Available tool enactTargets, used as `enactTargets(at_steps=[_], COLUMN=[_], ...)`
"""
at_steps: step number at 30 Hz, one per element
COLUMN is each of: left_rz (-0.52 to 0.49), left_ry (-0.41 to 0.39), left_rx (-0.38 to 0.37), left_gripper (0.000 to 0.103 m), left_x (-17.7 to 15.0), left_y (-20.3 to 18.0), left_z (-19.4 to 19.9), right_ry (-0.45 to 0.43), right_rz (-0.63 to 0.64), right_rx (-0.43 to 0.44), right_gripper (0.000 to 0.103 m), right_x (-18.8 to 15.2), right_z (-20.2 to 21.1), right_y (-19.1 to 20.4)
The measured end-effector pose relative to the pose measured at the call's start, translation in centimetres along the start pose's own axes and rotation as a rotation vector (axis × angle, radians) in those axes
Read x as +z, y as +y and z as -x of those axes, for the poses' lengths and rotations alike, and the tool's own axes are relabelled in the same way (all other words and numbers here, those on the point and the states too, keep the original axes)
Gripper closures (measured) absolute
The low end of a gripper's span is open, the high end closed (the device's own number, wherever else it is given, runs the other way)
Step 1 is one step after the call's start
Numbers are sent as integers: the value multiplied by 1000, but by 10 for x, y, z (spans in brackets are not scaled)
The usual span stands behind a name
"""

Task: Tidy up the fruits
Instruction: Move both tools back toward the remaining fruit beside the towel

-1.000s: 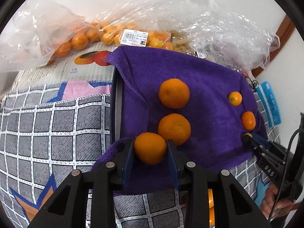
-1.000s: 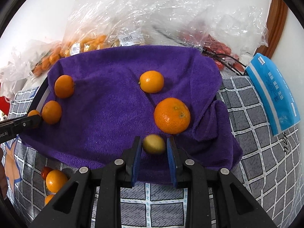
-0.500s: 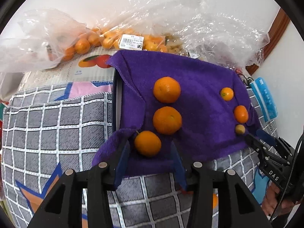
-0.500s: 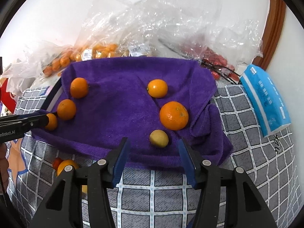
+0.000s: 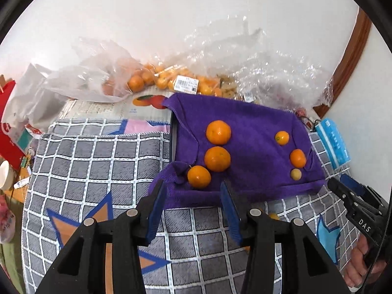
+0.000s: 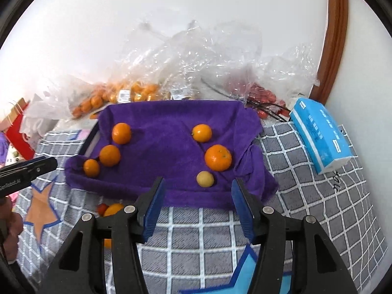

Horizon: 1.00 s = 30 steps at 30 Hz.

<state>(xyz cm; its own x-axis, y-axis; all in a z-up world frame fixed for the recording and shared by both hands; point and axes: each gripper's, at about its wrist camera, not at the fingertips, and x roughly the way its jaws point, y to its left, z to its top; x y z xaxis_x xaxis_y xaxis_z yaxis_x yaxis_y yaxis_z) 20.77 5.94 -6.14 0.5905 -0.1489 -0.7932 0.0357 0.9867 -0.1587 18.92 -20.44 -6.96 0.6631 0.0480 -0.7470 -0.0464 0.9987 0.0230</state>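
Both grippers, left gripper (image 5: 193, 204) and right gripper (image 6: 197, 203), gape empty; yellow fruit (image 6: 205, 178) near purple towel (image 6: 171, 147) edge may roll off.

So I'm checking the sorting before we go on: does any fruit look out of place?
Yes. Six fruits sit on the purple towel, but an orange and a small red fruit lie off it on the checked cloth, by the towel's near edge.

purple towel (image 6: 169, 147) middle bare, plastic bags (image 6: 186, 56) behind
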Motion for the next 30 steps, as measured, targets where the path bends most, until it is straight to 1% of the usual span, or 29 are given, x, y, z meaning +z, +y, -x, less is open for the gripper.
enactTargets(at_steps=[2,5,8,11,15,22,25,30], left_rz=[-3,-15,-26,-24,-36,-29,-27,-22], left_ry=[-22,-27,-57,-83,-113,-107,-109,-98], left_rx=[9,-13,-2,-18,-16,-32,-39,-65], left_gripper=[59,59,59,59,59,59,59,59], left_x=[-5,-11,-17,-24,-34,-51,-55,-57], left_y=[-2,-6,-10,-12,-15,-10,-7,-4], left_z=[9,20,32,45,61,69,71,67], right_ry=[-20,-47,-55,-74,-129,-160,-174,-162], right_rz=[14,18,6,9,16,16,26,30], right_rx=[-7,8,23,31,37,25,4,1], right_gripper=[48,48,48,48,48,48,48,48], right_x=[-2,-7,-12,-17,-28,-42,-43,-43], right_z=[10,23,33,44,59,71,74,76], right_y=[2,3,4,8,14,23,27,30])
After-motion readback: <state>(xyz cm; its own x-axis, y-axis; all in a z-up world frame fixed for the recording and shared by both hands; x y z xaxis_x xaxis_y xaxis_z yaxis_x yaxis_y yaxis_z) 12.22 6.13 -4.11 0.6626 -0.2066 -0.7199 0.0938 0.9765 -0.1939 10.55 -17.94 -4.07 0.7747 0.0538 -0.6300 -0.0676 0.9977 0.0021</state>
